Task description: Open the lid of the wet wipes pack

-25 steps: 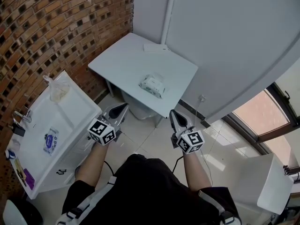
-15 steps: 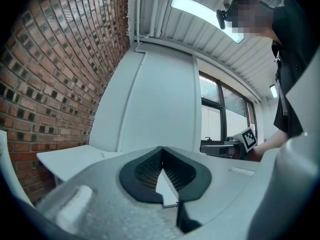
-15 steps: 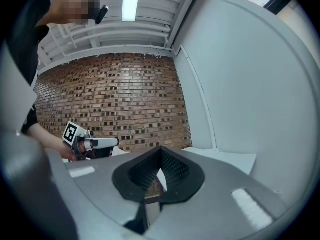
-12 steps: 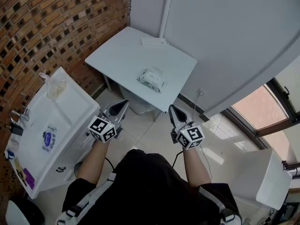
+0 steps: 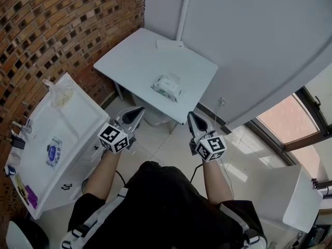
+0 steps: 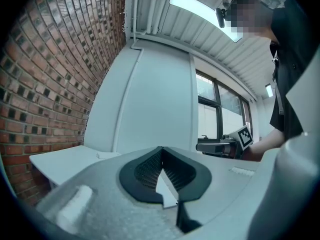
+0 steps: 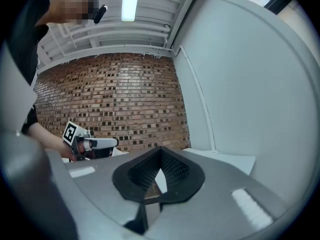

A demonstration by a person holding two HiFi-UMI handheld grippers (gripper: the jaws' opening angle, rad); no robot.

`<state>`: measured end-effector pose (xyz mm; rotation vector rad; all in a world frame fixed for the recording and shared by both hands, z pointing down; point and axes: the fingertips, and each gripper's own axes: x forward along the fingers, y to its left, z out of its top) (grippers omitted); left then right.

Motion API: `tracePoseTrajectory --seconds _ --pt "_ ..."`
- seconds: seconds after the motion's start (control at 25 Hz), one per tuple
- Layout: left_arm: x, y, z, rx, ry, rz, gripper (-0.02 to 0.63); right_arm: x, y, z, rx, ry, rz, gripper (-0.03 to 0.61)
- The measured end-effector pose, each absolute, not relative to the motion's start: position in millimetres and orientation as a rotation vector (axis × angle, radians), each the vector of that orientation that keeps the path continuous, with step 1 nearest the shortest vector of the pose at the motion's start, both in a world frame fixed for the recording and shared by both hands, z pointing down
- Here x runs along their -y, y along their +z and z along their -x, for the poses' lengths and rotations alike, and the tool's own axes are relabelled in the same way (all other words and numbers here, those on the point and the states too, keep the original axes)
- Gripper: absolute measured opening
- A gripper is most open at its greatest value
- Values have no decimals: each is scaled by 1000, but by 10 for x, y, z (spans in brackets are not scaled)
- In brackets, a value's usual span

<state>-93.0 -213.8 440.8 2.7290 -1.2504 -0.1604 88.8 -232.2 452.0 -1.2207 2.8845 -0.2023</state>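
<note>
Where the white table stands in the corner by the brick wall, one wet wipes pack lies on it, near the front edge.

- Long axis: seemingly along that front edge, up-left to down-right in the head view.
- Lid: too small to tell whether raised or flat.
- Left gripper: jaws together, nothing between them. It is held level over the floor, short of the table.
- Right gripper: jaws together and empty, level, also short of the table.
- Bearing: the pack lies ahead of both grippers and between their lines, up the head view. Neither is plainly the nearer.
- Judgement: any reach goes forward over the table edge, each gripper converging inward.
</note>
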Motion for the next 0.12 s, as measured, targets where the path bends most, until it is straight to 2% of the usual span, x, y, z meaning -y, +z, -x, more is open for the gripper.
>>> tracePoseTrajectory --seconds 0.12 --pt "2152 4393 918 1230 -178 -2730 2 2340 4545 -857 -2897 -200 1214 5"
